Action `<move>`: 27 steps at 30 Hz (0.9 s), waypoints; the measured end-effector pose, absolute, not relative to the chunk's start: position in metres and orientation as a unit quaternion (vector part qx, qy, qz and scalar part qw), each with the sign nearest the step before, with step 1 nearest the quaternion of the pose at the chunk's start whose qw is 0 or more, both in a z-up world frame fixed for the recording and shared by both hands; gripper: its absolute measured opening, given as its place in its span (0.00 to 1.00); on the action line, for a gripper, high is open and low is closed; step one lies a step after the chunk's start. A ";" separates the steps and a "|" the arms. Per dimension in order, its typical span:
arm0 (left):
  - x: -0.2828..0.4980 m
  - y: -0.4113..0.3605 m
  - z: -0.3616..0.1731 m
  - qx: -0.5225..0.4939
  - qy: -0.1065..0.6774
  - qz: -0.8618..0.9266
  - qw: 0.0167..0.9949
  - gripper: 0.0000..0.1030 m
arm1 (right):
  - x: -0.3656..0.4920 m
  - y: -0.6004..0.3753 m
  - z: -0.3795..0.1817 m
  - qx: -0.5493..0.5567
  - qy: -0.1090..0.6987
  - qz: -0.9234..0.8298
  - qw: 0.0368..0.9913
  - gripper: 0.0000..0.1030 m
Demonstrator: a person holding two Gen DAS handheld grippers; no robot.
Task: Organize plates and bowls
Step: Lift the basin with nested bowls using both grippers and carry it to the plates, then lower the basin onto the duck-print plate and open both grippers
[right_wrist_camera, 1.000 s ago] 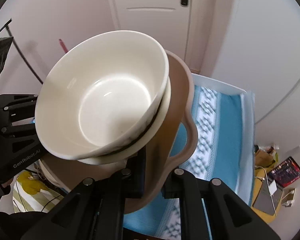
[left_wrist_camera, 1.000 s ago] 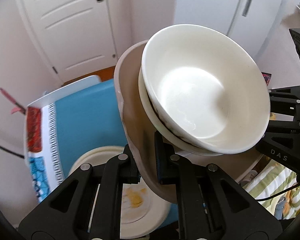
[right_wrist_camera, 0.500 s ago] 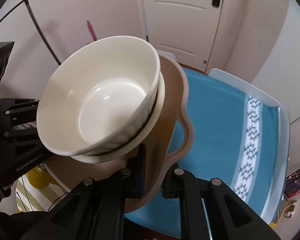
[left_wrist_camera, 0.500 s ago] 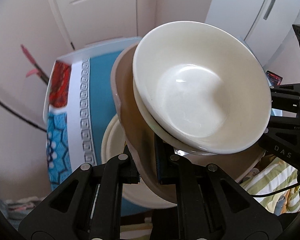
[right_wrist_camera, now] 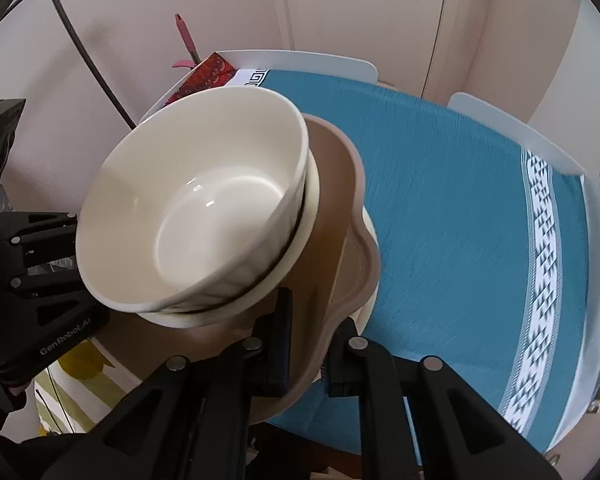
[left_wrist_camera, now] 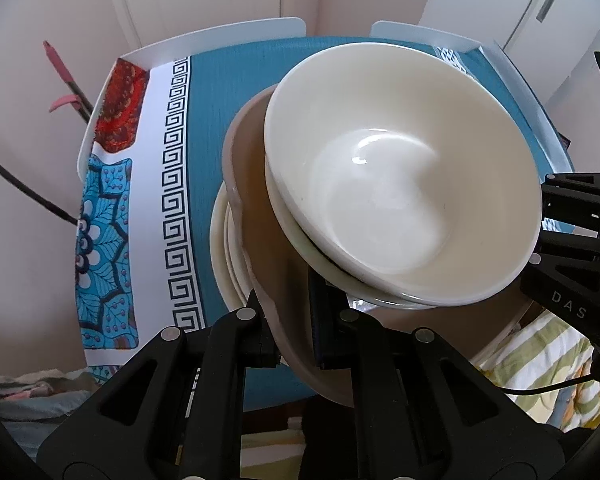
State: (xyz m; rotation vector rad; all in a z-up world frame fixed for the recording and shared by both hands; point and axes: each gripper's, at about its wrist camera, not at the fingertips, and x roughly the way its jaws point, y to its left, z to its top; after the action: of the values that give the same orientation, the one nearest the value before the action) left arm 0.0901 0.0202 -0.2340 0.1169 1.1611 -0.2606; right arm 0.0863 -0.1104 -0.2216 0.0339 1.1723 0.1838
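— While both grippers are up over the bench (left_wrist_camera: 236, 92), what sits between them?

— One tan scalloped plate (left_wrist_camera: 256, 208), carried from opposite edges. The left gripper (left_wrist_camera: 294, 320) has its jaws closed on the plate's near rim in the left wrist view, one finger under the rim and one over it. The right gripper (right_wrist_camera: 306, 336) does the same on the other edge, jaws clamped with the rim wedged between the pads.

— And on the plate?

— Two stacked bowls. A white bowl (left_wrist_camera: 396, 184) nests in a lower cream bowl (left_wrist_camera: 288, 224), whose rim shows just beneath it, with a dark band between the two. The stack sits just beyond each pair of jaws, close to the fingertips, and looks tilted in both views.

— Where is all that relative to the bench?

— Above the near edge of the teal tablecloth (right_wrist_camera: 460, 208). A stack of cream plates (left_wrist_camera: 224, 264) rests on the cloth directly beneath the held plate, peeking out at its left side. I cannot tell whether the tan plate touches them.
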 end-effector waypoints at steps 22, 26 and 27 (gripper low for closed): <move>0.097 0.022 -0.248 0.052 0.535 -0.116 0.835 0.06 | 0.084 -0.112 -0.239 0.044 0.538 0.063 0.839 0.11; 0.099 0.022 -0.249 0.060 0.539 -0.115 0.832 0.10 | 0.085 -0.110 -0.239 0.032 0.541 0.058 0.838 0.11; 0.100 0.022 -0.250 0.062 0.545 -0.117 0.828 0.11 | 0.085 -0.109 -0.239 0.027 0.543 0.058 0.838 0.11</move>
State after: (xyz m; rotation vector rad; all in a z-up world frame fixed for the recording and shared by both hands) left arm 0.1005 0.0221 -0.2497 0.1309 1.1564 -0.2482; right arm 0.0853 -0.1087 -0.2392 0.0579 1.1479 0.1232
